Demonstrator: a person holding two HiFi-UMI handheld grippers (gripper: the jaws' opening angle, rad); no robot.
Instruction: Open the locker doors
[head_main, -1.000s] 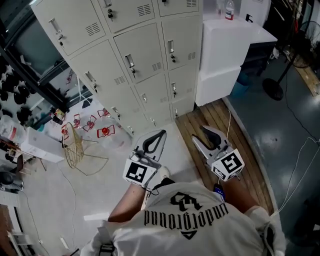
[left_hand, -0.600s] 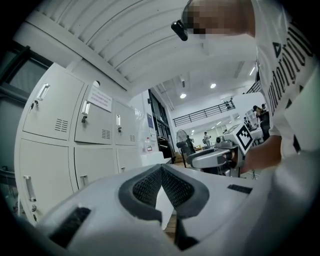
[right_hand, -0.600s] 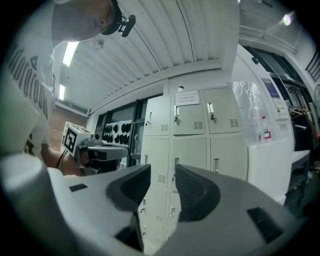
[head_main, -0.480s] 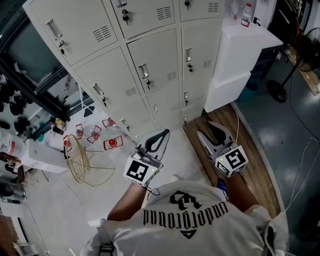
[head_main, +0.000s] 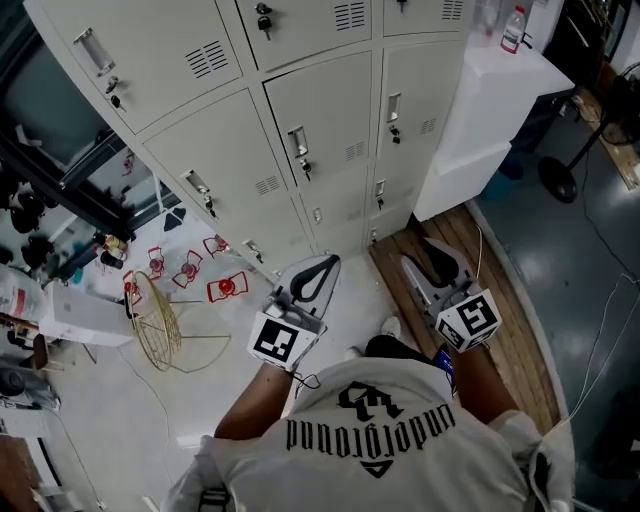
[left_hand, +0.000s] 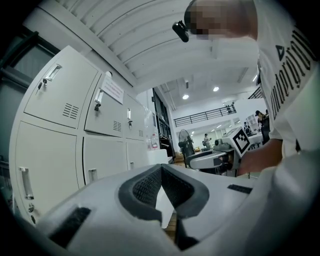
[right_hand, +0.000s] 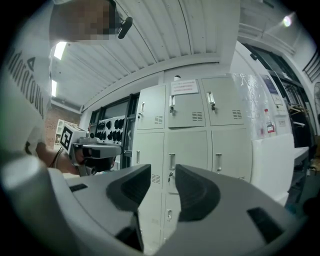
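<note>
**All lockers shut, both tongs empty**

The bank of grey lockers (head_main: 320, 130) fills the upper half of the head view. Every one of the locker doors (head_main: 325, 115) is closed, so nothing inside can be seen (keys hang from several locks). To their right stands a white cabinet (head_main: 480, 120) with a bottle (head_main: 513, 30) upright on top. On the floor (head_main: 100, 420) a gold wire basket (head_main: 155, 320) lies tipped, well left of the tongs.

The left tongs (head_main: 312, 270) have their tips pressed together with nothing caught in them. The right tongs (head_main: 440, 262) stand moderately apart and empty. Both point level at the lowest locker rows without touching them.

Compared with a second ago, the lockers sit larger and nearer in the head view. The bottle has slid toward the top right corner, and a shoe (head_main: 391, 326) now shows between the two arms. The tongs look the same as before.

The left gripper view shows its closed tips (left_hand: 161, 167), the other gripper's marker cube (left_hand: 240, 142), and a standing fan (left_hand: 185, 145) in a lit hall beyond. The head view shows none of that hall. The right gripper view frames a locker handle in the gap of its own tongs (right_hand: 163, 175). It alone shows a paper notice (right_hand: 183, 88) on a top door. Only the head view shows the wooden decking (head_main: 500, 330) under the right arm.
</note>
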